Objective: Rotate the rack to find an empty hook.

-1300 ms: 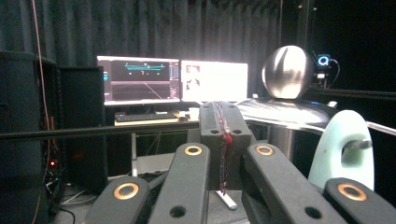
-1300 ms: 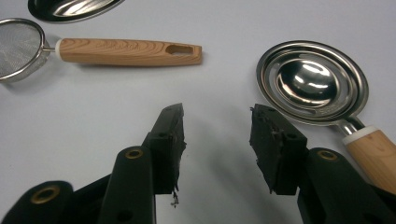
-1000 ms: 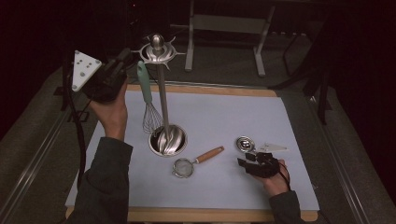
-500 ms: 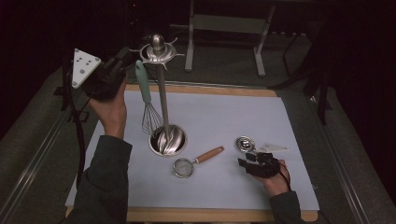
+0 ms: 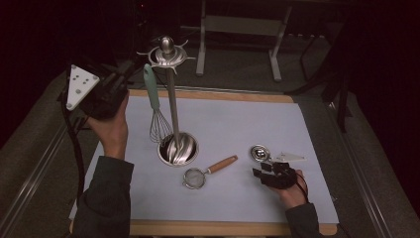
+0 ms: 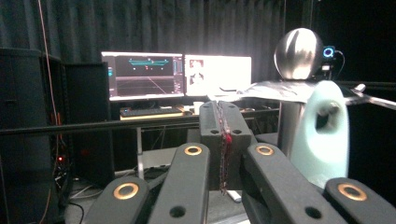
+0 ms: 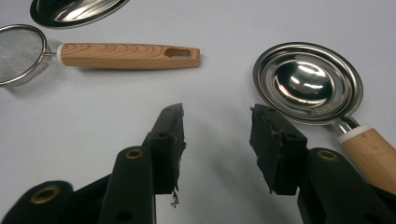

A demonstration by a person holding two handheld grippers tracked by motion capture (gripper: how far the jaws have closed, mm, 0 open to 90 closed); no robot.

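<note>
A steel utensil stand [image 5: 172, 106] rises from a round base [image 5: 177, 148] to a knob with hook arms [image 5: 167, 49]. A whisk with a mint-green handle [image 5: 150, 89] stays upright beside the pole, its top by the arms. Whether it is hooked I cannot tell. My left gripper [image 5: 130, 69] is raised left of that handle, jaws pressed together on nothing [image 6: 223, 140]; the whisk handle [image 6: 322, 133] is just right of them. My right gripper [image 5: 262, 169] rests low on the mat, open and empty [image 7: 217, 135], beside a steel spoon with a wooden handle [image 7: 308, 84].
A small mesh strainer [image 5: 194, 177] with a wooden handle [image 7: 128, 56] lies in front of the stand base on the pale mat [image 5: 237, 119]. The steel spoon [image 5: 259, 152] lies right of it. Monitors [image 6: 177, 74] glow behind the table.
My left hand has drifted slightly down and to the left, away from the stand. The right hand and the utensils on the mat have not moved.
</note>
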